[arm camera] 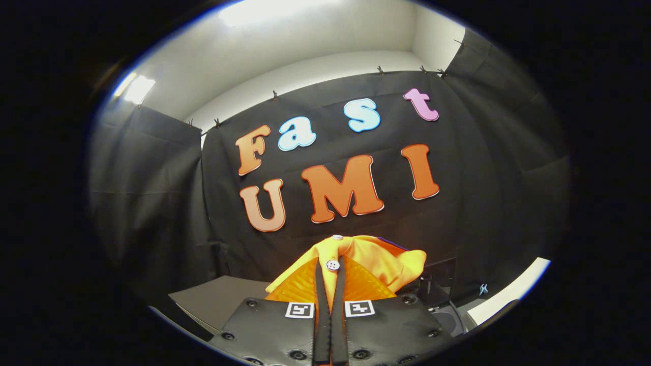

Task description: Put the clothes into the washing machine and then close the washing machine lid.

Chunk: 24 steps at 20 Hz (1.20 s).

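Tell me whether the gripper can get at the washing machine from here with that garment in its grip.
Probably yes. The gripper is shut on the orange garment, held up in the air, and the dark machine top lies just below and ahead with nothing visible between them.

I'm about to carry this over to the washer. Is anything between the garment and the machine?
Nothing visible blocks it. The gripper is shut on the orange garment, which is lifted in front of the booth wall. Dark machine parts show just beyond and below the cloth, but I cannot tell whether the opening is clear.
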Each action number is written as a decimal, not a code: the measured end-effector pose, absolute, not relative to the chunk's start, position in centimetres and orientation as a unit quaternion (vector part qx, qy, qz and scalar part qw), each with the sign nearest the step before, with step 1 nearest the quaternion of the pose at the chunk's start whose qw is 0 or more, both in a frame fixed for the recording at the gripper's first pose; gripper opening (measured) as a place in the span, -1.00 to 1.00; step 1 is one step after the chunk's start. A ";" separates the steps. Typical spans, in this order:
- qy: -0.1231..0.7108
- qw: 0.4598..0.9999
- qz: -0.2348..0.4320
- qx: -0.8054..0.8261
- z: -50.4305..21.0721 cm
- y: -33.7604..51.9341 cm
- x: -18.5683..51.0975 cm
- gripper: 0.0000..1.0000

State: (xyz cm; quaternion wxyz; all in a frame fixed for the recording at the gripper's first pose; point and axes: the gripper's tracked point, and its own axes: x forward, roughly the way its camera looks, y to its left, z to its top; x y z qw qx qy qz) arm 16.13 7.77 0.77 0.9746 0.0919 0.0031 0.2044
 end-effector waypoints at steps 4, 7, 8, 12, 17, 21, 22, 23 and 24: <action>0.041 0.976 0.195 0.084 -3.5 4.4 18.3 -0.83; 0.068 0.977 0.185 0.084 -7.1 3.4 19.7 -0.83; 0.079 0.976 0.183 0.084 -8.4 3.4 20.2 -0.83; 0.118 0.973 0.175 0.088 -13.5 2.9 21.8 -0.83; 0.179 0.965 0.175 0.076 -21.1 3.7 26.0 -0.83; 0.223 0.956 0.175 0.076 -26.1 4.6 28.9 -0.83; 0.236 0.954 0.173 0.068 -27.2 4.7 28.9 -0.83; 0.250 0.951 0.170 0.058 -28.4 4.7 28.9 -0.83; 0.257 0.949 0.171 0.056 -29.3 4.8 28.9 -0.82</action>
